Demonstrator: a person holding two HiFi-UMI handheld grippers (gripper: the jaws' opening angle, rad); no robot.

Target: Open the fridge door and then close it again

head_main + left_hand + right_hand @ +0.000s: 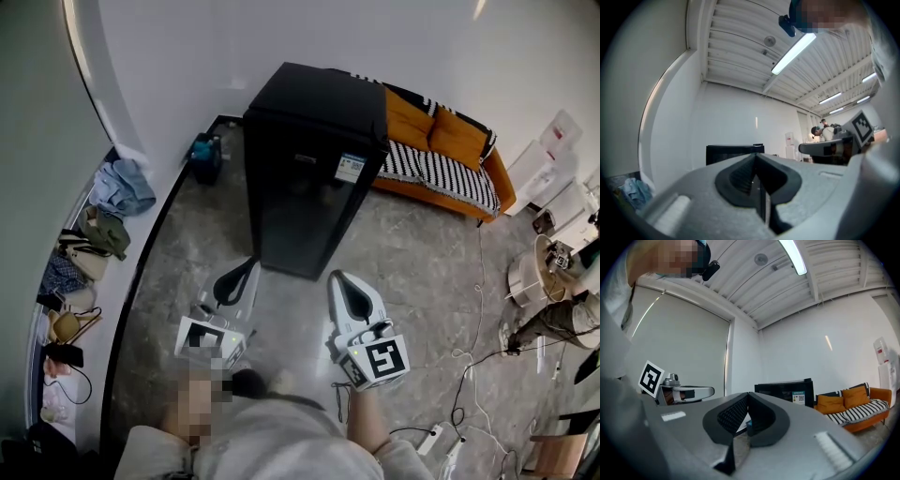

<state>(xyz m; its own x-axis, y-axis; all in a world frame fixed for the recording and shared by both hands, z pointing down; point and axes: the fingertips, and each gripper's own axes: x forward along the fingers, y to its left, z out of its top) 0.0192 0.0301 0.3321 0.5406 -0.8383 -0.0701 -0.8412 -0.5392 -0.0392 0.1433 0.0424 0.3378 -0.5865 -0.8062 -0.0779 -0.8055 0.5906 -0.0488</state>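
Head view: we aim left gripper and right gripper, jaws clenched on nothing, at the shut fridge at twelve o'clock, likely to reach its door.

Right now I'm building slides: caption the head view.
Left gripper and right gripper, both shut, face a closed black fridge beside a sofa.

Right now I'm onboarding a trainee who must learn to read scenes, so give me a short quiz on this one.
1. True or false: the black fridge has its door open.
2. What stands beside the fridge? A) orange sofa B) ladder C) bicycle
3. Fill in: the left claw and right claw are both ___, holding nothing.
Key: 1 false; 2 A; 3 shut.
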